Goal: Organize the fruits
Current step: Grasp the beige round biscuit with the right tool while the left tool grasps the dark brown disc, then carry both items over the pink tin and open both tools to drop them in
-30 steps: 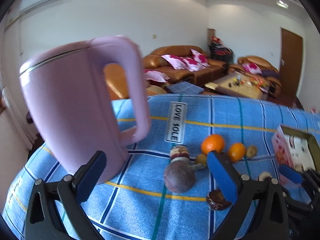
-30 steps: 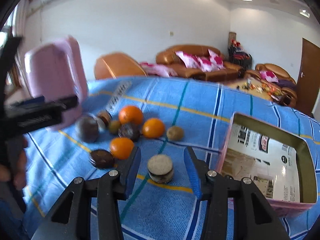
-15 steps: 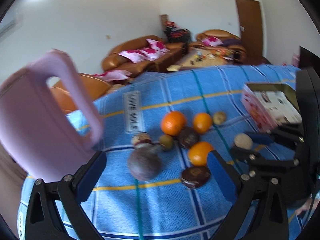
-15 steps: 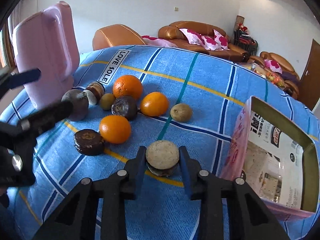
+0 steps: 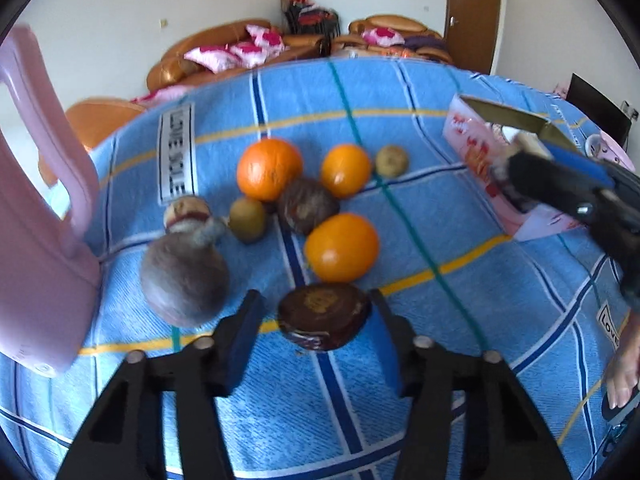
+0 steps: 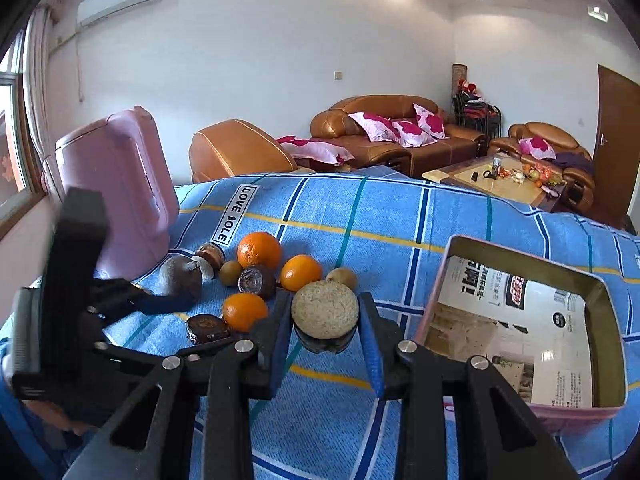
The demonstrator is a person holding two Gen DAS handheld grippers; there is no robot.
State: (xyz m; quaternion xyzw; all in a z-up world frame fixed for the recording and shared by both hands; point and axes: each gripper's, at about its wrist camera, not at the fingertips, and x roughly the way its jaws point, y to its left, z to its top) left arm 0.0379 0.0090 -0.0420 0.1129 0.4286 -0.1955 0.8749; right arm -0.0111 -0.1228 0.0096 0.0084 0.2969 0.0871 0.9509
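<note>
Oranges point(image 5: 341, 247), kiwis point(image 5: 248, 218) and dark fruits point(image 5: 308, 205) lie clustered on the blue checked cloth point(image 5: 400, 92). My left gripper point(image 5: 316, 320) points down over a flat dark brown fruit point(image 5: 324, 316). Its jaws are closing around that fruit; the right pad is at its side and a small gap remains at the left pad. My right gripper point(image 6: 325, 320) is shut on a round tan-topped fruit point(image 6: 325, 310), held above the cloth just left of the open pink tin point(image 6: 520, 408). In the left wrist view the right gripper point(image 5: 520, 152) is at the tin's point(image 5: 472, 148) rim.
A tall pink jug point(image 5: 36, 220) stands at the left of the fruit pile, close to a large grey-purple fruit point(image 5: 184, 280). A person's hand point(image 5: 624, 384) shows at the right edge. Sofas point(image 6: 384, 132) and a coffee table point(image 6: 500, 176) stand beyond the cloth.
My left gripper swung away from the jug, dropped over the flat dark fruit and narrowed its jaws. My right gripper shut on the tan-topped fruit and lifted it off the cloth.
</note>
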